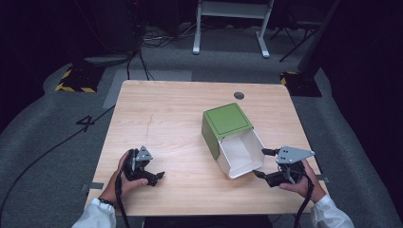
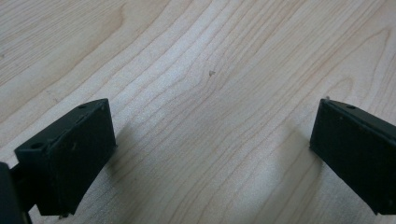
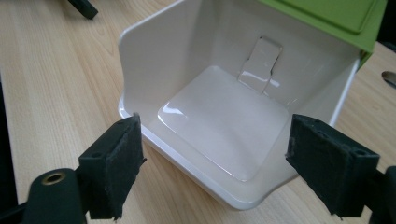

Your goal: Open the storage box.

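The white bin [image 1: 239,154] with a green lid [image 1: 227,119] lies on its side on the table [image 1: 166,114], right of centre. The right hand-held gripper [image 1: 260,163] gapes just before its mouth, gripping nothing; the left hand-held gripper [image 1: 159,176] rests wide, well apart.

Left gripper [image 1: 159,176]: jaws wide apart, low, hand gripping it.
Right gripper [image 1: 260,162]: jaws spread wide, nothing between.

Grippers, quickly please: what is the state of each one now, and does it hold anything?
Left gripper: open, holds nothing, over the table.
Right gripper: open, holds nothing, beside the white bin.
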`<state>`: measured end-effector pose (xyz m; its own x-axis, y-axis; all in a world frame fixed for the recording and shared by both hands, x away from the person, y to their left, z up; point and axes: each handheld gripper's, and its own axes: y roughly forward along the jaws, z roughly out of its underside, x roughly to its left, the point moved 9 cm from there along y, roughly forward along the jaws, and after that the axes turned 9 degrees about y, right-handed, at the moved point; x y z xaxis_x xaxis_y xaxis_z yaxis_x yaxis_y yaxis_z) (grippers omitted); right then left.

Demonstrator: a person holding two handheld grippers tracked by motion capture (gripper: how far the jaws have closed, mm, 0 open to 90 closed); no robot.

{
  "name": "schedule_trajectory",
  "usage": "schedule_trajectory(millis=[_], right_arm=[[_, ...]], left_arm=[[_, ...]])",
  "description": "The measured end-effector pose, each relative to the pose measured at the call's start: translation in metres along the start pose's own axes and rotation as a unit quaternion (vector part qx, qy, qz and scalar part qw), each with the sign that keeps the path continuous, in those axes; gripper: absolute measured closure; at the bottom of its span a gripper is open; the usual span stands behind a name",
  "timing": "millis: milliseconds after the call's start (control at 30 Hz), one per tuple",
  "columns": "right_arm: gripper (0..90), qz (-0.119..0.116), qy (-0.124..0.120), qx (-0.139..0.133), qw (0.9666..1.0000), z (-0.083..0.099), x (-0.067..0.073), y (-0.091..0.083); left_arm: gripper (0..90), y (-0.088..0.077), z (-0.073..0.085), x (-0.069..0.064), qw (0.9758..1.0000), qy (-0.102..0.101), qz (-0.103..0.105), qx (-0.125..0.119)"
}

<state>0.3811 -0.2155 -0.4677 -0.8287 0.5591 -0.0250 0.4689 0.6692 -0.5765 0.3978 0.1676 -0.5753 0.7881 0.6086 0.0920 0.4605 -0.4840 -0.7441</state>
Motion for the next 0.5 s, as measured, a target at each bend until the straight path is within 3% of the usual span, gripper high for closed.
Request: schedule_trajectory(millis=[200,500], right_arm=[[19.3,0.019,0.001,-0.001,0.9998,0.001,-0.009,-0.015],[19.3,0.055,0.025,0.023,0.9979,0.025,-0.036,-0.02]], left_arm=[[0.3,0.0,0.0,0.0,1.0,0.0,0.0,0.0],[0.3,0.0,0.0,0.0,1.0,0.0,0.0,0.0]])
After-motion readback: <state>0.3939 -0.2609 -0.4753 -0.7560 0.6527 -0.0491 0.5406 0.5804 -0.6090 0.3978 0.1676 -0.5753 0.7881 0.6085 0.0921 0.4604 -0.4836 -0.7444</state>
